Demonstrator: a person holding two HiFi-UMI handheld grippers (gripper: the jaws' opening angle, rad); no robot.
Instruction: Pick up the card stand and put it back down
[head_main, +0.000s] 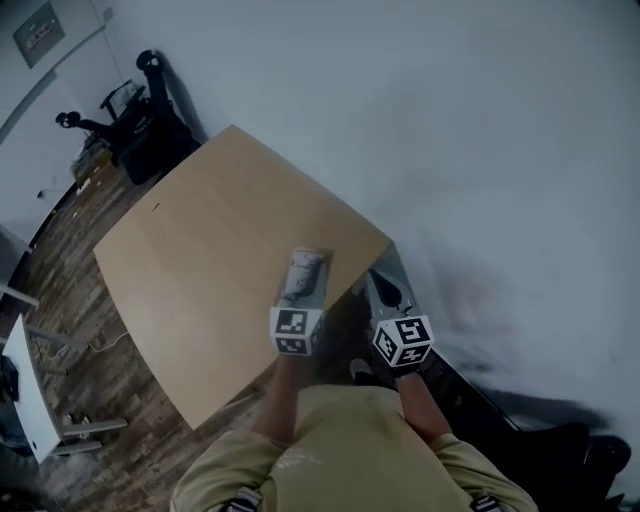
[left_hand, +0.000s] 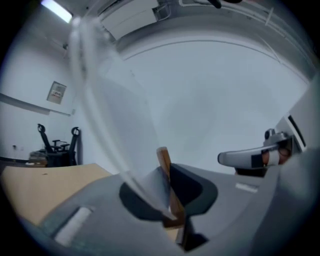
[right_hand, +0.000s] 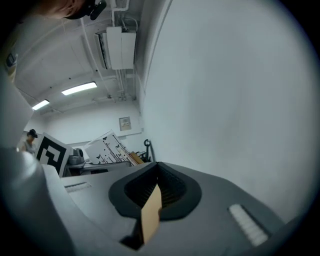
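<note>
Left gripper (left_hand: 167, 186) first: its jaws are pinched nearly together on the card stand (left_hand: 163, 159). They grip the brown wooden strip right in the bite, and that strip leans a bit left of the jaw line. The clear panel comes up out of the claw and sweeps up and to the left, so the stand's long side runs away from the jaws, not across them. As far as I can tell it's up off the table (left_hand: 35, 187). The tabletop sits below and to the left of this claw, so I'd guess setting it back means going down with the wood end leading.

Right gripper (right_hand: 158, 186): its jaws are pressed together and not on the stand. There's a tan sliver in the gap under them, and I can't tell what it is. From the head view it's just to the right of the left claw, past the table edge, so the left one has the job.
</note>
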